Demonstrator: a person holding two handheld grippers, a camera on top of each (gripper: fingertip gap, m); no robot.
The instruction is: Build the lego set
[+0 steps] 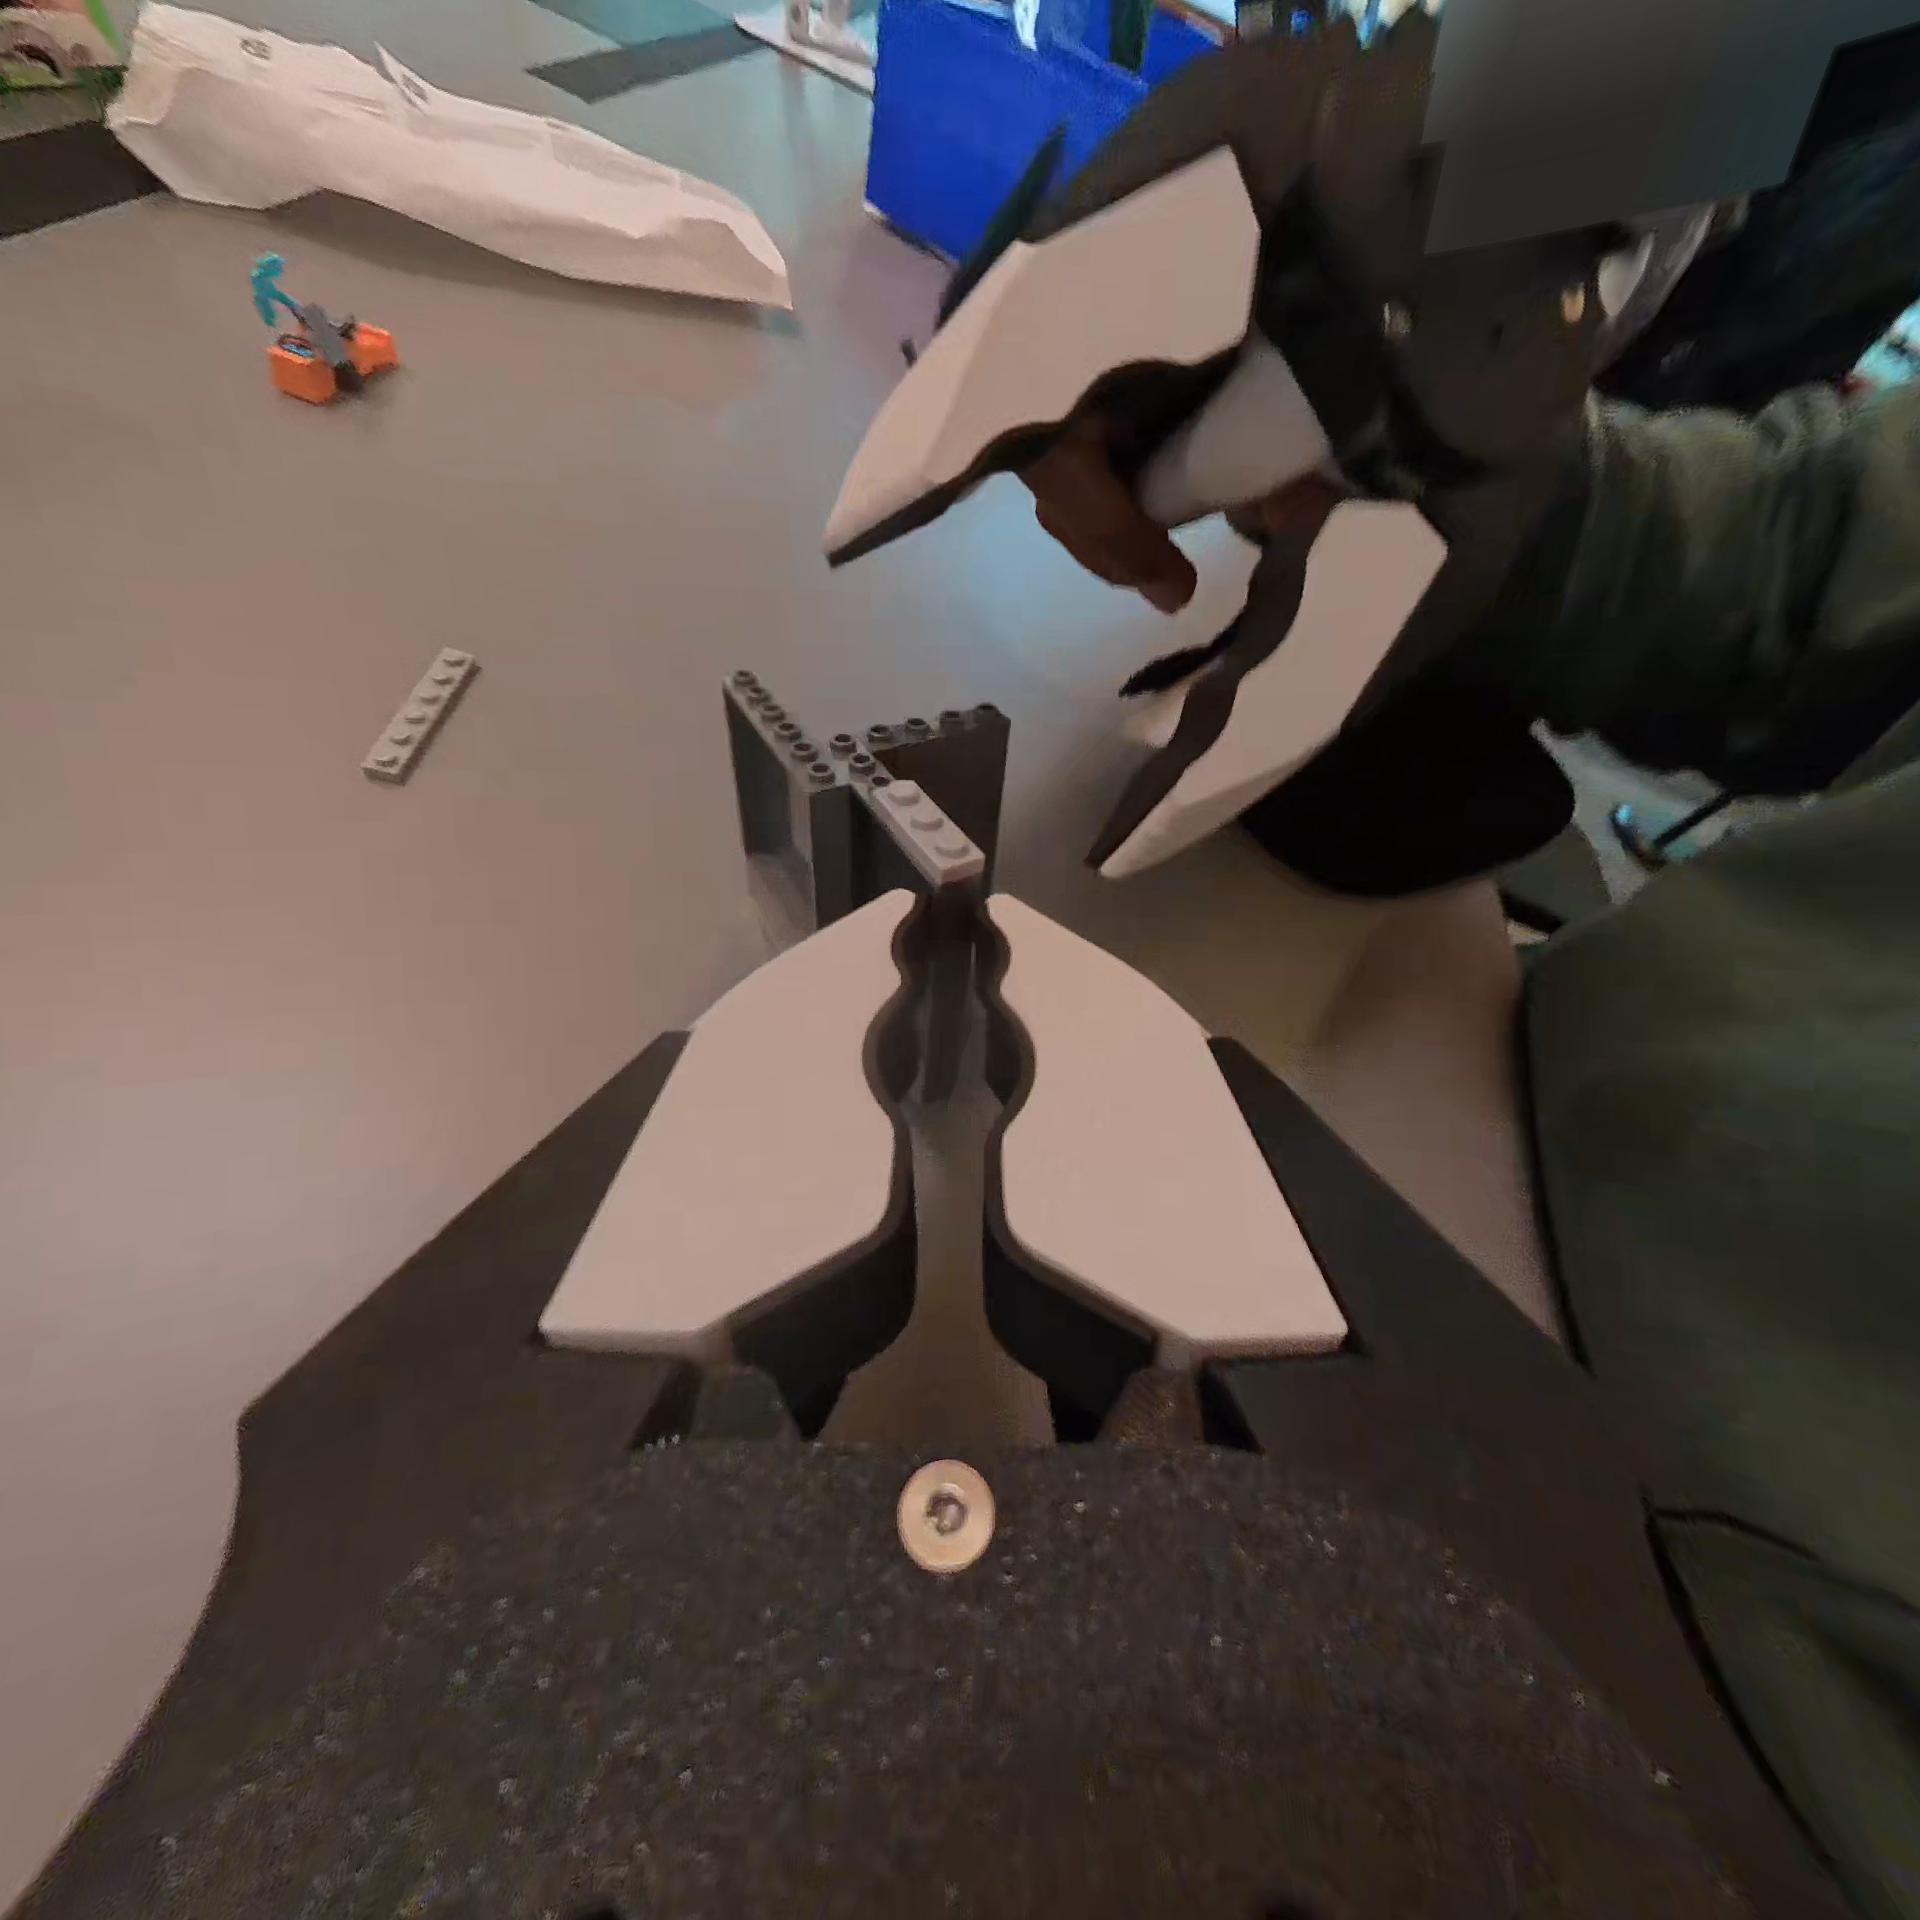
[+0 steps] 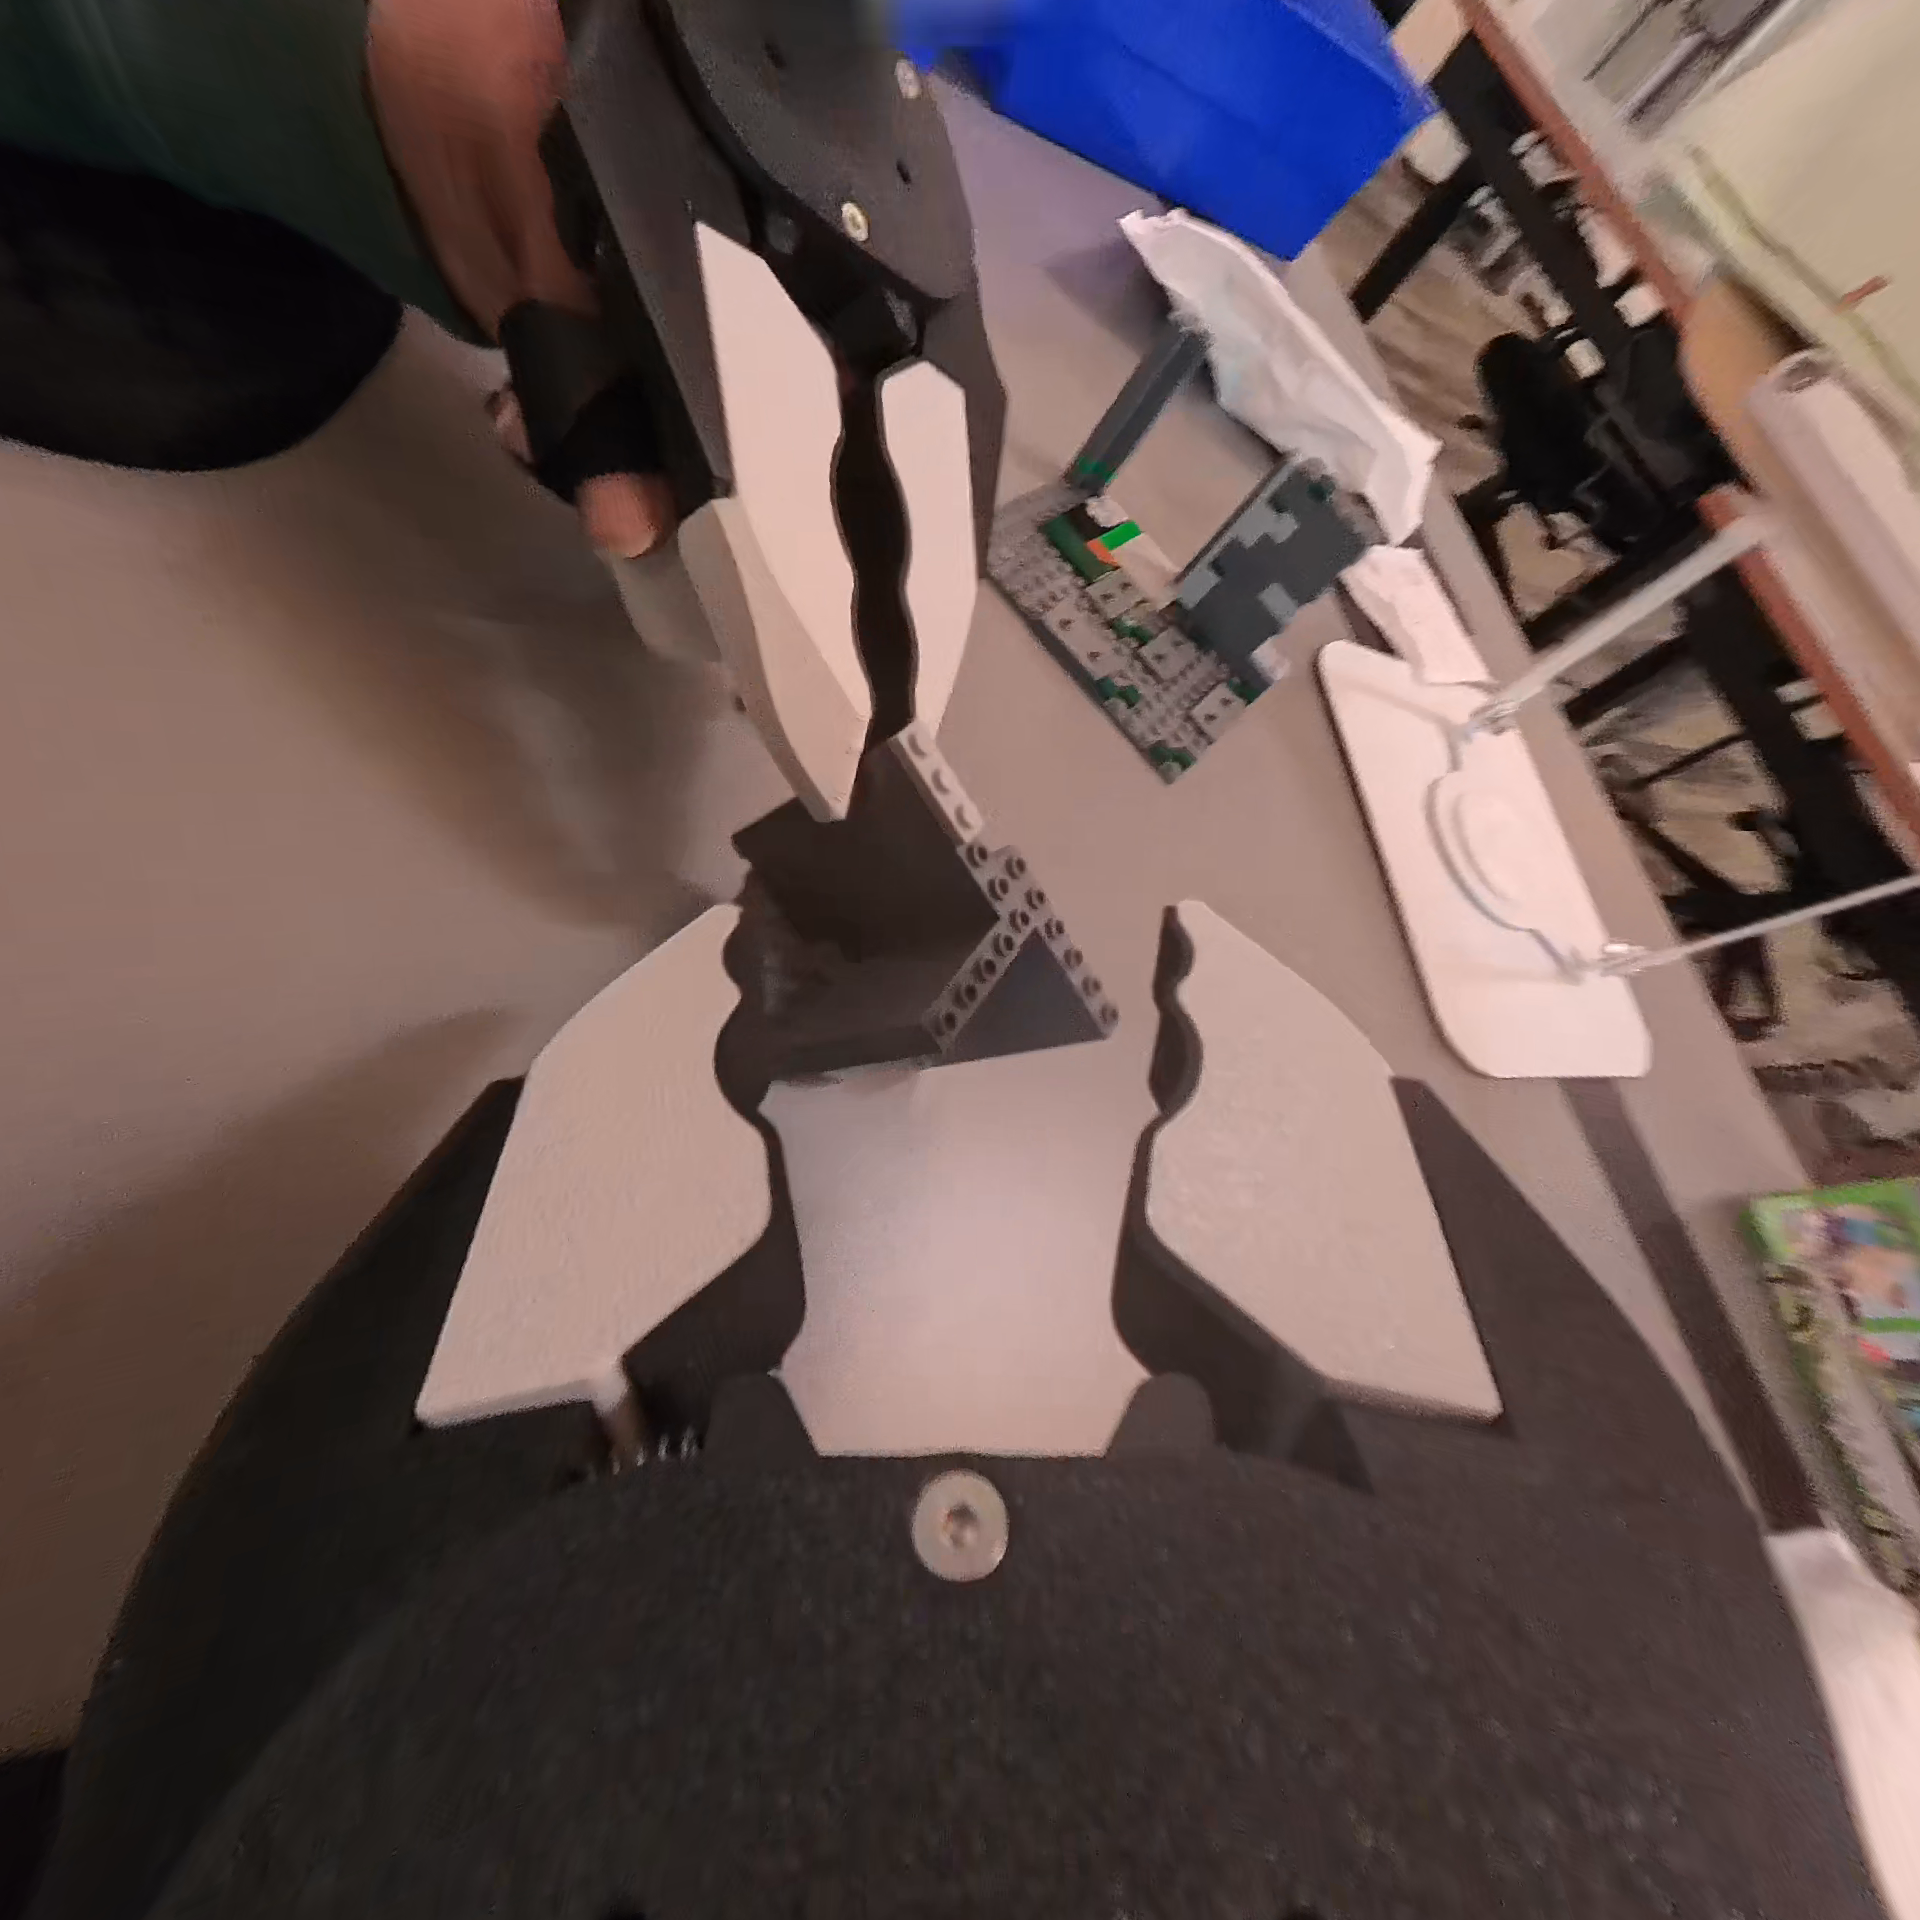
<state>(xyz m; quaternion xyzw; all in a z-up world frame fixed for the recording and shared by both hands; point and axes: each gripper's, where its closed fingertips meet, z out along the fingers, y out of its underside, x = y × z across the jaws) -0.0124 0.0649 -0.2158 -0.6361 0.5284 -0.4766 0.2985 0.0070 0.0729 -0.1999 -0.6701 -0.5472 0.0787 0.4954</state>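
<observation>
You're mid-assembly: your left gripper [image 1: 948,899] fingers pinch the dark grey wall assembly [image 1: 862,779] standing on the worktop [image 1: 416,987], a light grey plate [image 1: 925,826] on top. Your right gripper [image 2: 956,914], fingers spread, hovers beside the assembly; next, likely press that plate down

- Dark grey wall assembly [image 1: 831,790]: upright on tabletop, panels meet at angle, studs up.
- Light grey plate [image 1: 928,826] on its top edge, overhanging.
- Loose light grey plate [image 1: 421,715]: flat, well apart.
- Grey baseplate build [image 2: 1153,603]: farther back, green bits.
</observation>
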